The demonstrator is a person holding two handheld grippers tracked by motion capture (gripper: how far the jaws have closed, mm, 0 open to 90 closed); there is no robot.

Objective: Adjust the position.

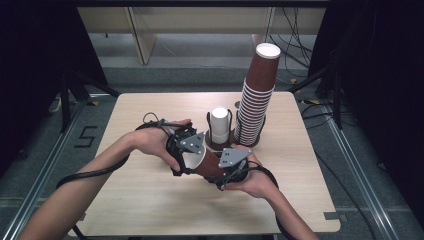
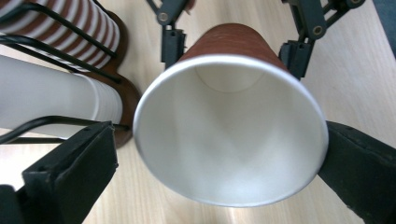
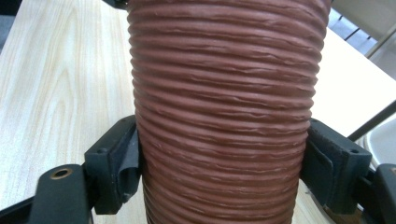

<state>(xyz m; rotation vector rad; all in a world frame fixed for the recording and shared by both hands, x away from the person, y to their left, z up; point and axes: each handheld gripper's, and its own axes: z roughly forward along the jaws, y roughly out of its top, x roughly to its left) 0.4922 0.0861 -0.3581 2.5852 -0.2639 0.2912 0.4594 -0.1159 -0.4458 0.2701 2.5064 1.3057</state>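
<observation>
A brown ribbed paper cup (image 1: 207, 164) lies on its side just above the table, between my two hands. My right gripper (image 3: 222, 154) is shut on its body, with a pad (image 3: 122, 154) pressed against each side. In the left gripper view the cup's white mouth (image 2: 229, 130) faces the camera. My left gripper (image 2: 215, 135) stands open around the rim, with a gap on the left side and the right jaw close against the rim. In the high view the left gripper (image 1: 186, 154) sits at the cup's mouth and the right gripper (image 1: 226, 167) at its base end.
A tall, leaning stack of brown cups (image 1: 256, 100) stands in a wire holder at the back of the wooden table (image 1: 150, 200). Beside it is a shorter white stack (image 1: 219, 124) in the same holder. Dark stands and cables surround the table.
</observation>
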